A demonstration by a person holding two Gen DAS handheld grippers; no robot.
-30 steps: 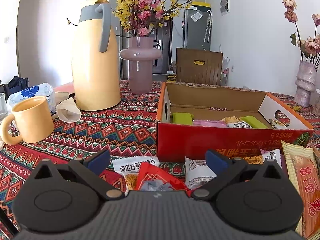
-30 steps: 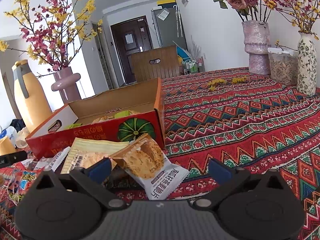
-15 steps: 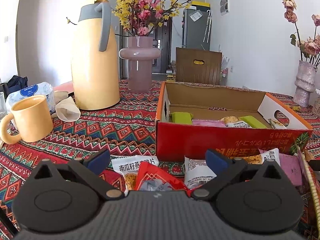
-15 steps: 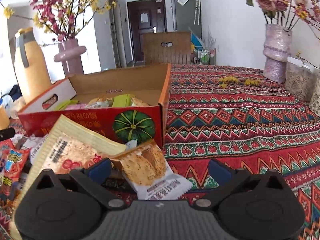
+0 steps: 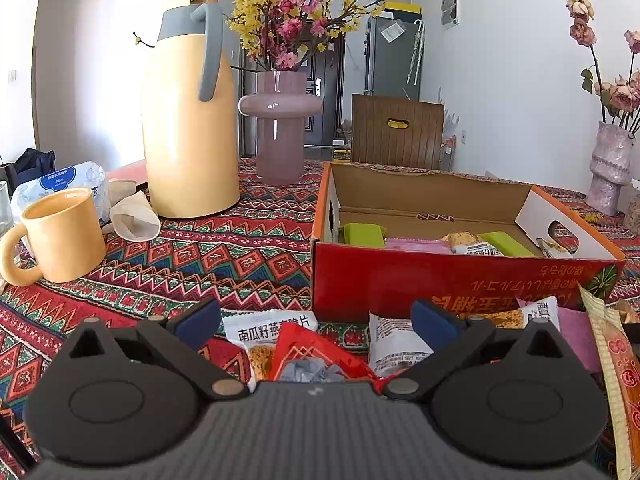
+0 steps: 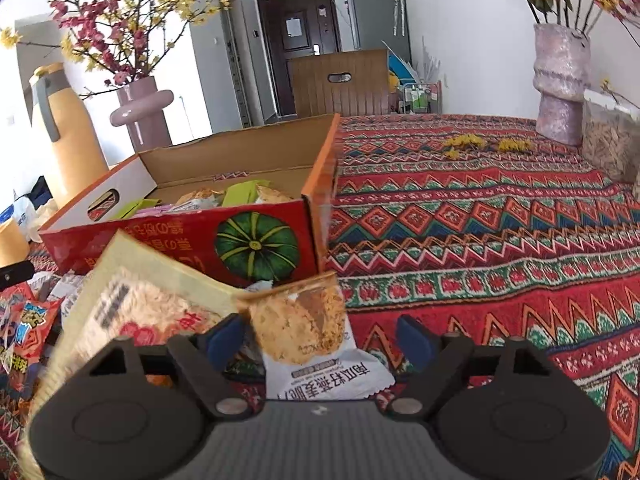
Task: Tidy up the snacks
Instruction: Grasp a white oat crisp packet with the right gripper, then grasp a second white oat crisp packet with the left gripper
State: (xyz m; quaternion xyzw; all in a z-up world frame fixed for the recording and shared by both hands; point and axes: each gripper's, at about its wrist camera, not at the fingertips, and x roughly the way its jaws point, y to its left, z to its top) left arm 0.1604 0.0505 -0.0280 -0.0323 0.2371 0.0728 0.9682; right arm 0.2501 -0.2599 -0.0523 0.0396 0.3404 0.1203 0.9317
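A red cardboard box [image 5: 440,280] with a pumpkin picture [image 6: 180,240] stands open on the patterned tablecloth, with several green, pink and oat snack packets inside. My left gripper [image 5: 316,318] is open above a red packet [image 5: 316,348] and white packets [image 5: 272,326] in front of the box. My right gripper [image 6: 320,336] has its jaws closing around an oat-crisp packet [image 6: 304,328]. The left pad is close to the packet; the right pad stands apart from it. A large yellowish packet [image 6: 140,304] leans tilted up beside it, also at the right edge [image 5: 612,352].
Left of the box stand a yellow jug [image 5: 188,120], a yellow mug [image 5: 60,232], a pink vase [image 5: 280,128] and a tissue pack [image 5: 64,176]. On the right are a textured vase [image 6: 560,80] and a clear container [image 6: 608,148]. A chair [image 6: 340,80] stands behind the table.
My right gripper's jaws have narrowed around the oat-crisp packet and the view has swung left. The large yellowish packet has tipped up on its edge. My left gripper has stayed still.
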